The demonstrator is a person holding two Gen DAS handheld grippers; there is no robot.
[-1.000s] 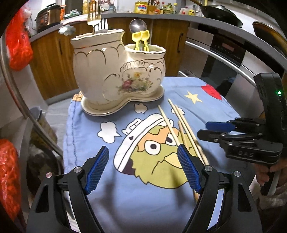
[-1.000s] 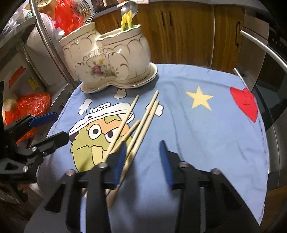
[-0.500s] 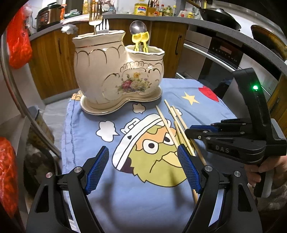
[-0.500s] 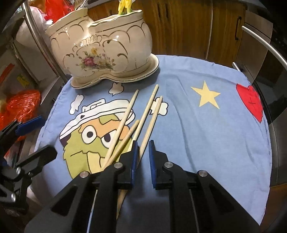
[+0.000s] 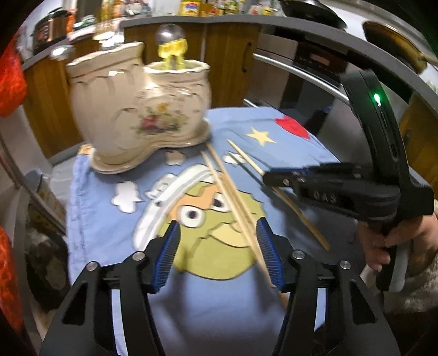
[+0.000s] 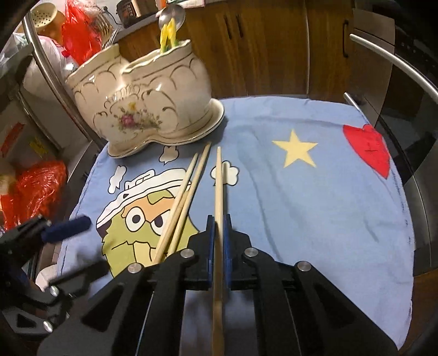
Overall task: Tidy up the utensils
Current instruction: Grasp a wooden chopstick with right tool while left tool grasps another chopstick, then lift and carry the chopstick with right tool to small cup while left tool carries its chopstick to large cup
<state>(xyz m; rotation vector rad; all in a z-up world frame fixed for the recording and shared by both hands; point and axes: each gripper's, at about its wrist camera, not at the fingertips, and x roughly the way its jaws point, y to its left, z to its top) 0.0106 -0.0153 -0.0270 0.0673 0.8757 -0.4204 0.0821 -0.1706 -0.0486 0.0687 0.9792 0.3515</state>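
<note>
Standing at the far left of the blue cloth (image 6: 314,208), the cream ceramic holder (image 6: 145,109) serves as the landmark; its two joined pots sit on one shared base. Yellow-handled utensils (image 6: 168,37) and a metal spoon (image 6: 171,16) rise from its right pot. What the left pot holds is too blurred to tell.

Just right of and nearer than the holder's base, two wooden chopsticks (image 6: 182,202) lie side by side on the cloth, crossing the green cartoon face (image 6: 137,227) printed there. Their far tips end close to the holder's base without touching it.

Nearer than the holder, the left tongs (image 5: 219,254) hang over the cartoon face with blue pads wide apart, gripping nothing; the lying chopsticks pass by the right pad.

Further right from the holder, the right tongs (image 6: 217,241) are clamped on a single chopstick (image 6: 219,186), pads pressed against its sides. That chopstick points toward the holder's right end, its far tip over a white cloud print, and in the left wrist view it looks raised off the cloth.

Right of the holder again, a yellow star (image 6: 295,149) and a red heart (image 6: 369,149) mark the cloth.
</note>
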